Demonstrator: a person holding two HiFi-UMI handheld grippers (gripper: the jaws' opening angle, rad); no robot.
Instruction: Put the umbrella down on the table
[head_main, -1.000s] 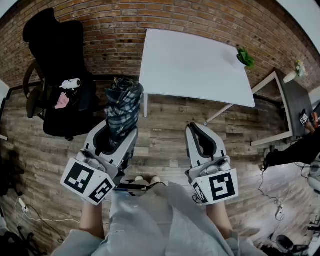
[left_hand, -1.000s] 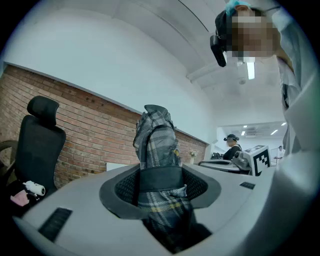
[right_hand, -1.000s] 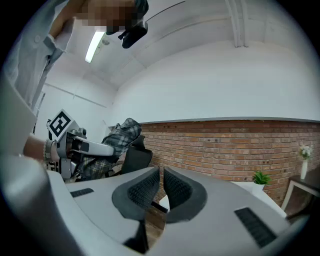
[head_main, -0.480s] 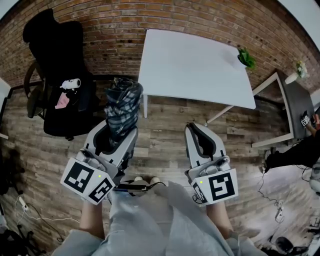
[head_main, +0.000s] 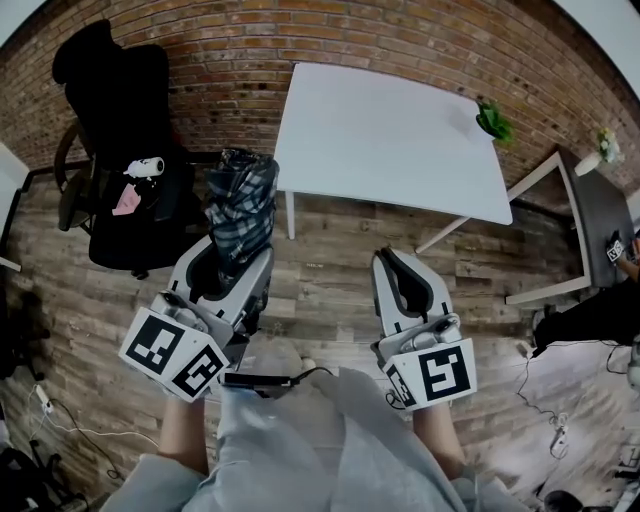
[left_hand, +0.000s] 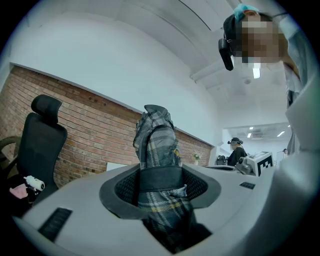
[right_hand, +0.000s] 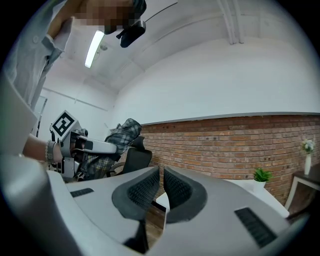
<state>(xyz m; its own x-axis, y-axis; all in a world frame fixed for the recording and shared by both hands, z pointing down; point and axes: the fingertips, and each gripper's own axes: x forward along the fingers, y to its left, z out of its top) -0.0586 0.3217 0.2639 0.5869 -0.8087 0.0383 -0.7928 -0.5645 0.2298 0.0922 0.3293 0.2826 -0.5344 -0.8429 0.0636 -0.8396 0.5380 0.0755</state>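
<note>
Seen from above, a person stands on a wooden floor (head_main: 330, 285) facing a white surface (head_main: 385, 135) set against a brick wall, with a hand-held gripper in each hand.

The left hand-held gripper (head_main: 232, 258), at lower left of centre, is clamped on a folded plaid umbrella (head_main: 243, 200). Its dark pads press on the bundled fabric low down. The rest of the umbrella sticks out ahead of the jaws towards the wall. The umbrella sits left of centre in the frame, just beside the surface's near left corner. It hangs over the floor, not over the white top, and touches nothing but the jaws.

The right hand-held gripper (head_main: 400, 268), at lower right of centre, carries nothing. Its jaws stand together with only a thin slit between the pads.

A black office chair (head_main: 120, 130) stands at upper left, and a small green plant (head_main: 490, 118) sits near the surface's far right corner.

The step in hand looks like the carry: the umbrella is held and near the surface but not yet above it. The next move likely calls for bringing the left hand-held gripper up and to the right in the frame until the umbrella is over the bare white top. It would then be lowered until it rests along its length, and only then should the jaws part. The plant is well away from that spot.
</note>
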